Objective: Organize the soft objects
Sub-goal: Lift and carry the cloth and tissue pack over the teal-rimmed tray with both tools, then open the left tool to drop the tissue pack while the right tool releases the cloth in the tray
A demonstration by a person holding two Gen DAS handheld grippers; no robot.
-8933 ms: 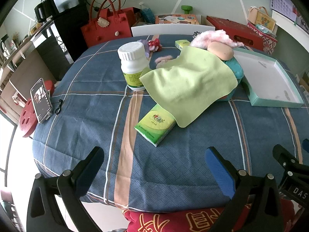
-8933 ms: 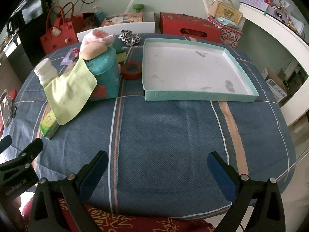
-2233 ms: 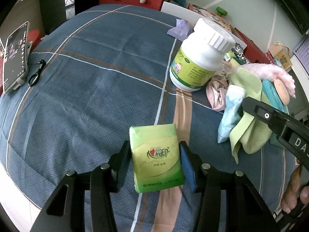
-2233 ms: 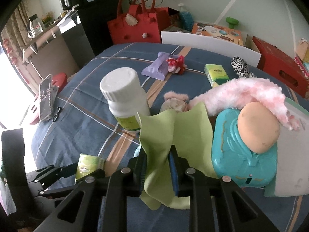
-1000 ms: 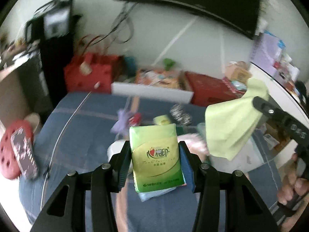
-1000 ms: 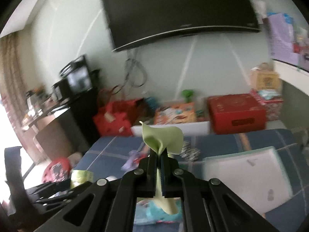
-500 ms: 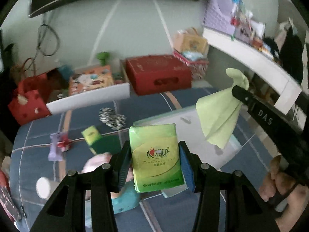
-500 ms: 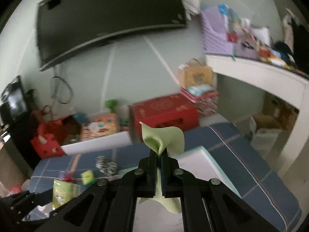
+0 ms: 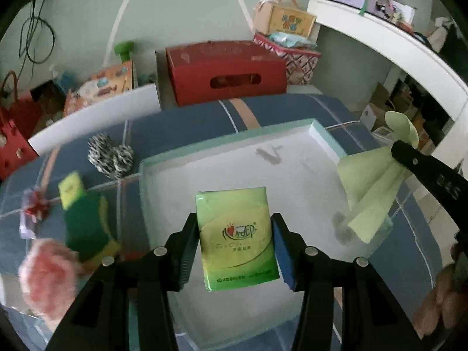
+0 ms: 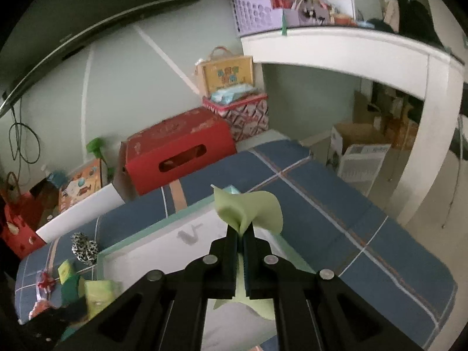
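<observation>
left gripper (image 9: pixel 235 235): clamped on tissue pack (image 9: pixel 236 234), held between the fingers above the white tray (image 9: pixel 292 158)
right gripper (image 10: pixel 240 244): pinched shut on green cloth (image 10: pixel 248 209) – lower cloth hidden behind fingers
left of fingers: pink fluffy item (image 9: pixel 48 272) – blurred

The left gripper (image 9: pixel 234 251) points steeply down, its two jaws clamped on the sides of a green tissue pack (image 9: pixel 236 237). The right gripper (image 10: pixel 239 235), to its right, tilts down too, jaws pressed together on a light green cloth (image 10: pixel 248 207) that hangs below them.
</observation>
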